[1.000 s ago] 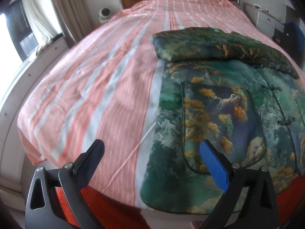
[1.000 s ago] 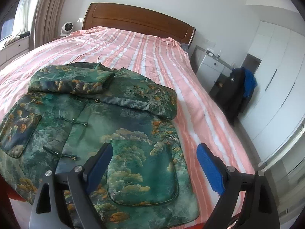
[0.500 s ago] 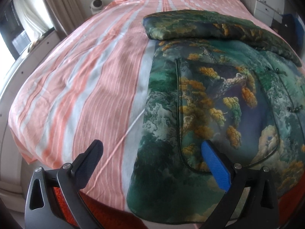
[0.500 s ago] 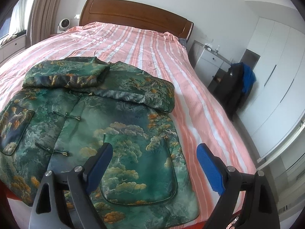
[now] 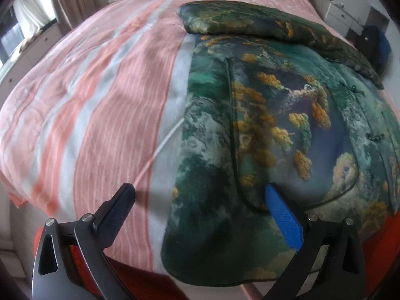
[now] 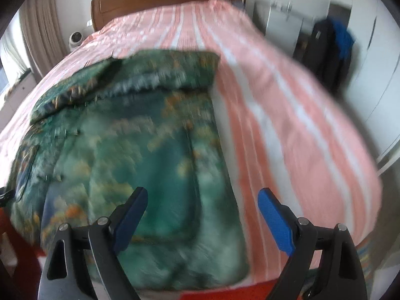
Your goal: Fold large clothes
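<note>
My left hand-held gripper (image 5: 200,195) hangs over the near left corner of the jacket (image 5: 275,125), its two fingers spread wide apart and holding nothing. The black finger sits over the striped bedspread (image 5: 100,87); the blue finger sits over the lower edge of the jacket's patch pocket (image 5: 287,135). I cannot tell whether either fingertip touches the cloth.

My right hand-held gripper (image 6: 202,200) hangs over the near right corner of the same jacket (image 6: 140,150), fingers likewise wide apart and empty. The left finger is above the jacket, the blue finger above the bedspread (image 6: 287,105) just beside the jacket's right edge. This view is heavily blurred, so fine detail of the cloth is unreadable.

The jacket, green with gold and teal landscape print, lies flat on the bed, front side up, hem toward me at the near edge. Both sleeves (image 5: 262,22) are folded across the far part of the body, forming a thick band. Knot fastenings (image 5: 375,136) run down the front, right of the pocket in the left view.

At the far end stands a wooden headboard (image 6: 165,2). A dark garment (image 6: 327,50) hangs at the far right, by white cabinets (image 6: 282,25). A curtain (image 6: 42,32) hangs at the far left.
</note>
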A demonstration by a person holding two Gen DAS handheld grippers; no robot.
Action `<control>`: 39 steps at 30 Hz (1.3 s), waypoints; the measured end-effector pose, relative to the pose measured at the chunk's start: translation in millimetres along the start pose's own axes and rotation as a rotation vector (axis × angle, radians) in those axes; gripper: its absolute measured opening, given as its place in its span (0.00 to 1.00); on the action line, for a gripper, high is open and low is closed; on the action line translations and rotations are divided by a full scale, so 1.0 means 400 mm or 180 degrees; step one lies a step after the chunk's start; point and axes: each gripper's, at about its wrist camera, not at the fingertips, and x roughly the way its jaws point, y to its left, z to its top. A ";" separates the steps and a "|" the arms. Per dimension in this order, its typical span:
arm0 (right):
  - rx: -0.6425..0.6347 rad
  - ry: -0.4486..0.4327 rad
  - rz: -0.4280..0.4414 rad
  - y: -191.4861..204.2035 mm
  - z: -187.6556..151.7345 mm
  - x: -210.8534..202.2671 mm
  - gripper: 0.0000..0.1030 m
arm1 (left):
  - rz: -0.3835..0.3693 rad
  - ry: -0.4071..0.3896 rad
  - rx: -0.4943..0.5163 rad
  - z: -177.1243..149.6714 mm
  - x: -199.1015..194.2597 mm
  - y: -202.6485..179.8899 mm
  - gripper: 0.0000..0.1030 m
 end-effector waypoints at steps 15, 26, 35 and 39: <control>0.0151 0.0624 0.1024 -0.058 -0.056 0.012 0.12 | -0.0277 0.0382 0.0345 -0.069 -0.079 -0.060 0.09; 0.0448 0.0883 0.1485 -0.092 -0.196 -0.100 0.11 | -0.0640 0.0515 0.0197 -0.154 -0.227 0.037 0.08; 0.0744 -0.0105 0.2345 -0.096 0.124 -0.212 0.10 | -0.1045 -0.0324 0.0054 0.225 -0.372 0.062 0.08; 0.0836 -0.0389 0.2252 -0.084 0.300 -0.132 0.10 | -0.0836 -0.0532 -0.0107 0.439 -0.284 0.029 0.08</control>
